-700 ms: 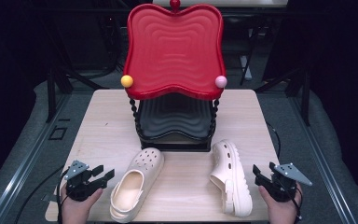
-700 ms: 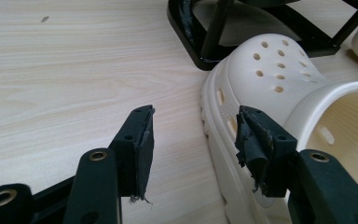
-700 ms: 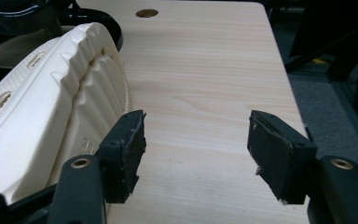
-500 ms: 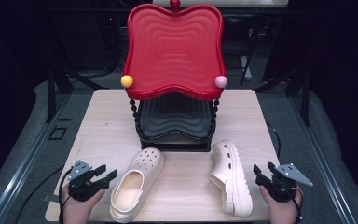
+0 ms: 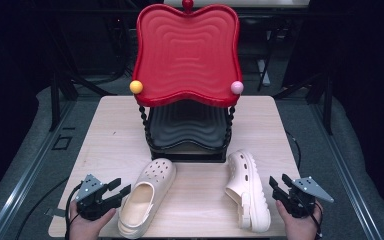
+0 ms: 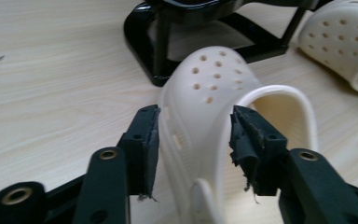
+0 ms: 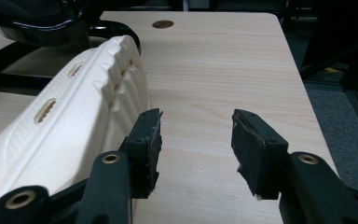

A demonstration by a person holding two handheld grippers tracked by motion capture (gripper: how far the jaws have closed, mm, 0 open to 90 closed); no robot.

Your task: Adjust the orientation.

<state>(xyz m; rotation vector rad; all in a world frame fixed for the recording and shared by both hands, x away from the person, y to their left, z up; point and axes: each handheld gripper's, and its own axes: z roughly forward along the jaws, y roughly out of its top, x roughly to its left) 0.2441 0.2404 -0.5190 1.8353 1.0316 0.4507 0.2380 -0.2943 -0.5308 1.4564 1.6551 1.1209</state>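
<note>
Straddling left clog (image 6: pixel 200 116) | left tongs (image 6: pixel 193 140) agape | right tongs (image 7: pixel 193 144) agape

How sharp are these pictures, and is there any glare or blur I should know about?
High view: the table is evenly lit against dark surroundings, the red tray has a soft sheen, detail slightly soft. Left gripper view: the left clog looks fairly sharp, while the black jaws at the bottom are softer. Right gripper view: the right clog looks bright and slightly soft, the wood grain is clear.
</note>
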